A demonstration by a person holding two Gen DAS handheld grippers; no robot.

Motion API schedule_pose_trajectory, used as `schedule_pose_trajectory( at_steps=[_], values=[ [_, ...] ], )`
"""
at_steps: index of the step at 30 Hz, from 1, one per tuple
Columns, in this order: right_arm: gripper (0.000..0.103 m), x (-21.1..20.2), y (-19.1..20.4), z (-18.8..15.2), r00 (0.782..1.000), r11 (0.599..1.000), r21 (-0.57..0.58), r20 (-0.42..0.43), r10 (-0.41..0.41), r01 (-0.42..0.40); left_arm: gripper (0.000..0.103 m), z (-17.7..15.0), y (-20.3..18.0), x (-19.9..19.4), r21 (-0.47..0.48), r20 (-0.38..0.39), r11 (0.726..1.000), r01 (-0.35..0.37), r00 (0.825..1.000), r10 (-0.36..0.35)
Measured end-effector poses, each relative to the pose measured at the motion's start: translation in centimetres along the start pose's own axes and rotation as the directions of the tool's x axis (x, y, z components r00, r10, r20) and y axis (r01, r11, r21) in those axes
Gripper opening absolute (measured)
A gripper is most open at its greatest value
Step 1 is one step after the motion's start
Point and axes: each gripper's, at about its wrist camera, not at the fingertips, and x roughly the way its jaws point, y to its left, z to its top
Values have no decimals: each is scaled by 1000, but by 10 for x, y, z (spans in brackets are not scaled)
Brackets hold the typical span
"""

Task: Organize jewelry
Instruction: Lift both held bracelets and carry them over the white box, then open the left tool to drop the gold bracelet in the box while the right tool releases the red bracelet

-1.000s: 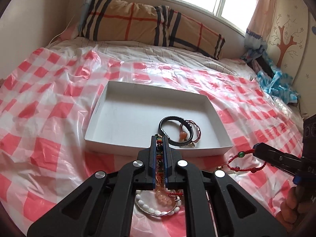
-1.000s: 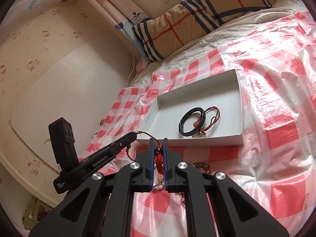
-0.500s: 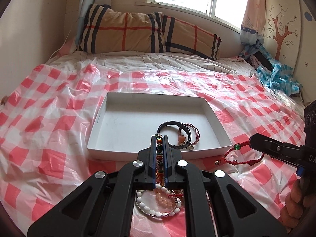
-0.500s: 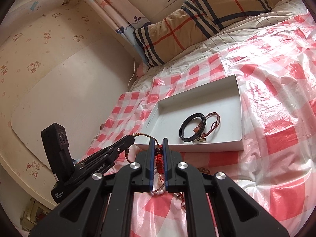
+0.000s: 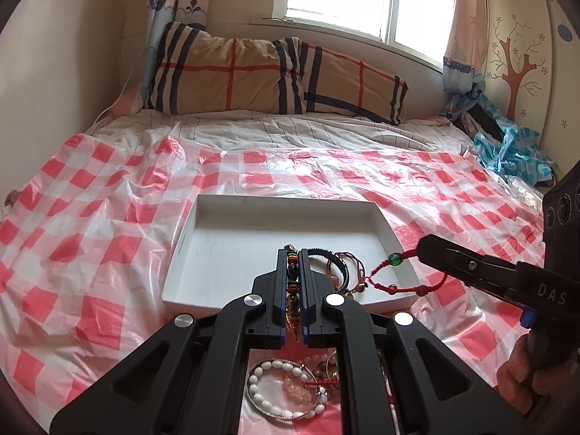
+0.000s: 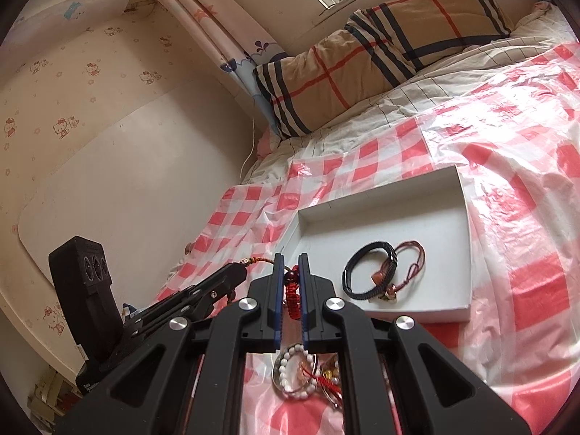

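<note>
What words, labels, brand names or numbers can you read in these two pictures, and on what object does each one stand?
"DAS": white letters on the right gripper, cut off by the picture's edge.
Small white print on the left gripper, low on its body: too small to read.
Cartoon cat wallpaper: pictures only, no words.
Nothing readable on the white box or the jewelry.

Sheet: thin glossy plastic, crinkled, checked red and white.
Tray: matt white card, smooth.
Pillow: woven cloth, matt, plaid.
Bedsheet: soft striped cloth, creased.
Left gripper: matt black plastic, shiny metal screw heads; clamped on a string of glossy coloured beads.
Right gripper: the same black plastic; pressed on a knotted red cord bracelet, matt, with a glassy green bead.
Black bracelet: ribbed, dull.
White bead bracelet: smooth, pearly, glossy.
Curtain: thin cloth.
</note>
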Motion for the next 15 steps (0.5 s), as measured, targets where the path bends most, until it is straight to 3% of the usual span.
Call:
schedule_pose_trajectory(
  at_steps=[6,9,10,11,13,15],
  values=[
    [9,26,0,20,1000,1000,-14,24,-6,6,5,20,-5,18,20,27,1000,0,1000,-1],
    [9,43,-5,28,998,998,-27,33,-48,48,5,26,-2,31,12,35,1000,-11,999,10],
    [14,49,-8,30,997,997,-31,33,-69,70,5,28,0,36,1,38,1000,-21,999,21],
    [37,54,-12,31,994,994,-33,30,-101,102,6,29,3,42,-14,39,999,-40,998,40],
    [60,64,-21,31,982,981,-31,21,-189,189,7,27,11,58,-43,3,996,-81,997,81],
    [60,67,-29,27,970,969,-25,-6,-245,245,9,19,17,73,-47,-53,991,-124,991,122]
  ],
)
